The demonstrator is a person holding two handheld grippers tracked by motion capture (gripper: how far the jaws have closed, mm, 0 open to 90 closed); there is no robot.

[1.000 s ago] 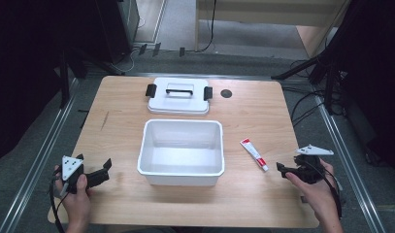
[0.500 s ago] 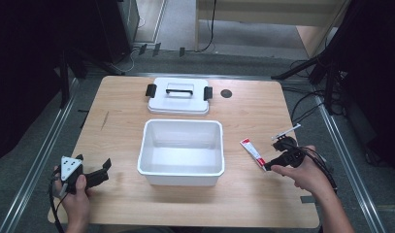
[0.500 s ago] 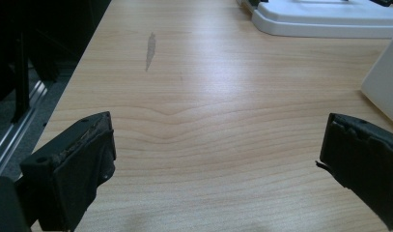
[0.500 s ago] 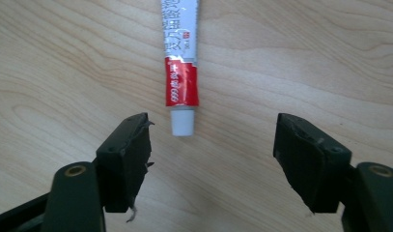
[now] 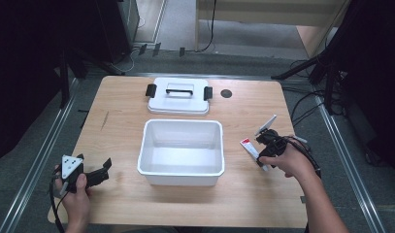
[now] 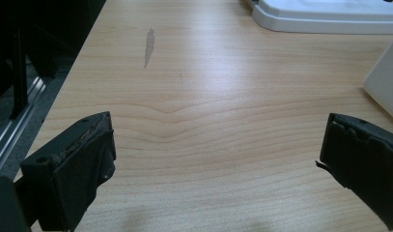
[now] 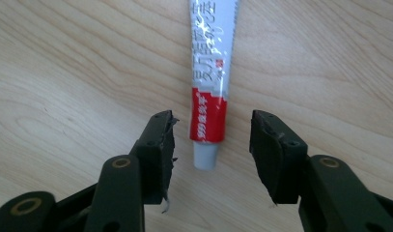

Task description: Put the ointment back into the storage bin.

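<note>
A red, white and silver tube [image 5: 248, 145] lies flat on the wooden table, right of the white bin. My right gripper [image 5: 261, 153] hangs low over the tube's near end. In the right gripper view the tube [image 7: 211, 82] runs away from me, its white cap between the jaws of the right gripper [image 7: 212, 140]. Those jaws have just been closing, but a gap still shows on each side of the cap, so the gripper is open. My left gripper [image 5: 104, 171] rests near the front left corner, open and holding nothing, and it is also open in the left gripper view [image 6: 218, 150].
An open white bin [image 5: 180, 177] stands at the table's middle. Behind it lies its white lid [image 5: 178, 102] with black clips. A small dark hole [image 5: 226, 93] sits beside the lid. Bare wood [image 6: 194, 96] lies ahead of the left gripper, with the bin's corner [image 6: 387, 77] to its right.
My right hand has moved left from the table's right edge to the tube, and its jaws have narrowed around the cap end. The left hand has stayed where it was.
</note>
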